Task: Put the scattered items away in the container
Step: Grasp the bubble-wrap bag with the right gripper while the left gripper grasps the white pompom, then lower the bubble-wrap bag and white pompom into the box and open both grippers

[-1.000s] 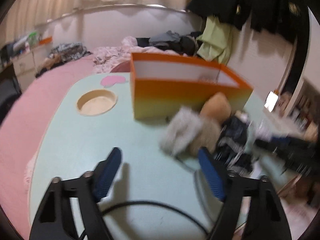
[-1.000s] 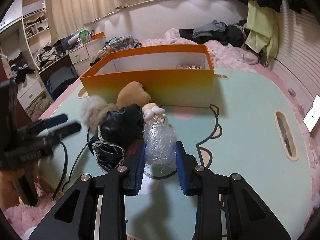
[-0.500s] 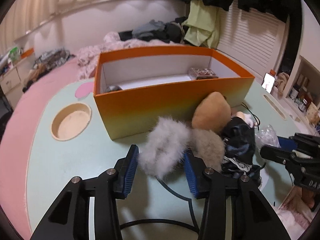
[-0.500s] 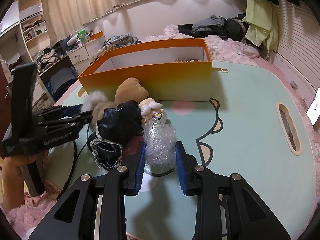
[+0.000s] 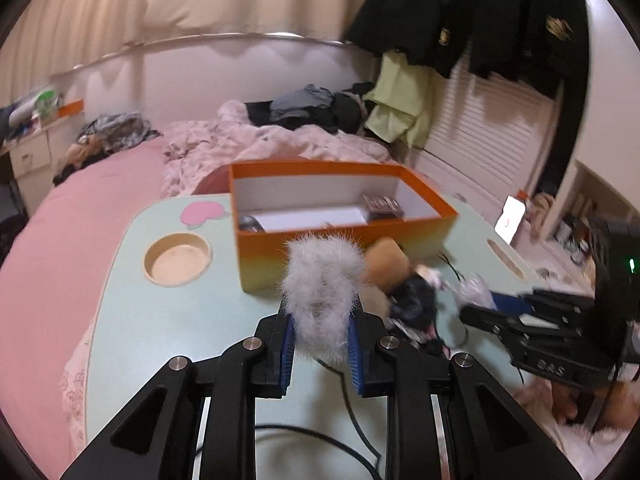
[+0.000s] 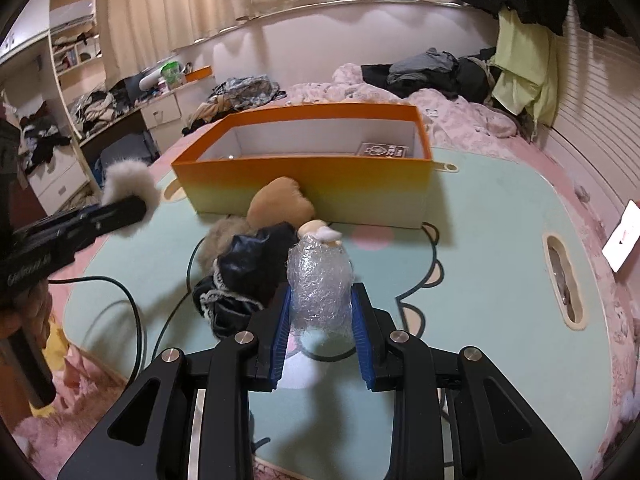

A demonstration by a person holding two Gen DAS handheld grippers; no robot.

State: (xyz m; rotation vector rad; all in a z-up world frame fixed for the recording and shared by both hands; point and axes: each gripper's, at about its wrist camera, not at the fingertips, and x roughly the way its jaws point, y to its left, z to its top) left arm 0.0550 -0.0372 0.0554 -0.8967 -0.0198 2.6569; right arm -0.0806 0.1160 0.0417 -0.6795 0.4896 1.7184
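My left gripper is shut on a grey fluffy fur piece and holds it raised above the table, in front of the orange box. It also shows in the right wrist view. My right gripper is shut on a wad of clear bubble wrap that rests on the mint table. Beside it lie a black lacy cloth, a tan plush and a brownish fur piece. The orange box holds a small dark packet.
The table has a round cup recess at the left and a slot at the right. A black cable trails over the front edge. A phone lies at the right. A bed with clothes is behind.
My left gripper closed on the grey fur piece and lifted it off the table toward the box. My right gripper stayed shut on the bubble wrap, hardly moving.
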